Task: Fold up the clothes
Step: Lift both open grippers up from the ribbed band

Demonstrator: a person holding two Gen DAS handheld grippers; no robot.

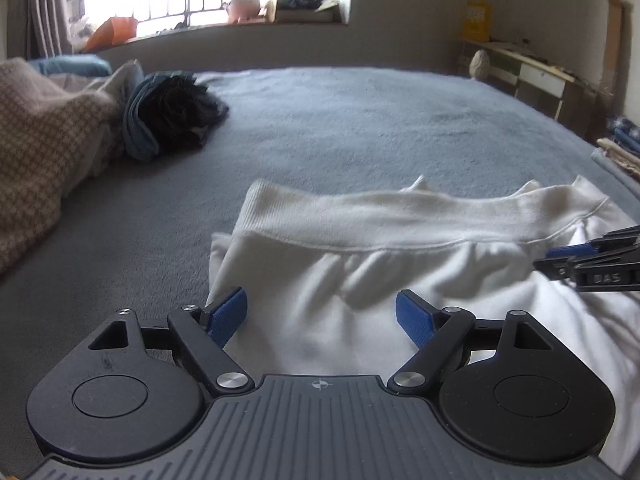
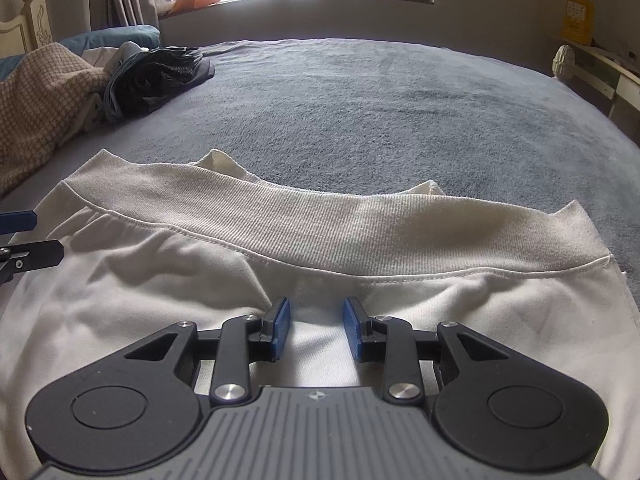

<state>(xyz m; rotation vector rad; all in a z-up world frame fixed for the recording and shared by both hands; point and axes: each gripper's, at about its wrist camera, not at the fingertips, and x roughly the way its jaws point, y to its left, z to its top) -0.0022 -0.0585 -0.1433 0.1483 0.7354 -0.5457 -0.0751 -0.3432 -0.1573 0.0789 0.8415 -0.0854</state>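
The white garment (image 2: 320, 280) lies flat on the grey bed (image 2: 400, 120), near the bed's near edge, with its ribbed band (image 2: 320, 224) facing the far side. A dark pile (image 2: 156, 76) sits well apart toward the far left corner of the bed.

The left gripper (image 1: 320, 316) hangs over the garment's left edge, fingers wide apart, nothing between them. The right gripper (image 2: 316, 328) hangs over the middle of the garment, just below the band; its fingers stand partly apart with cloth beneath them, and no pinched fold shows. Whether the tips touch the cloth cannot be told from this angle.

Step in hand, as judged: taking hold for the next fold.

- Set each gripper at a matching point on the garment, left and right, so the fold line runs straight
- Close on all layers at the edge, not only the top one
- Lift both sides together; uneven lifting will likely skew the band
- Keep the cloth taut between the grippers while carrying it over
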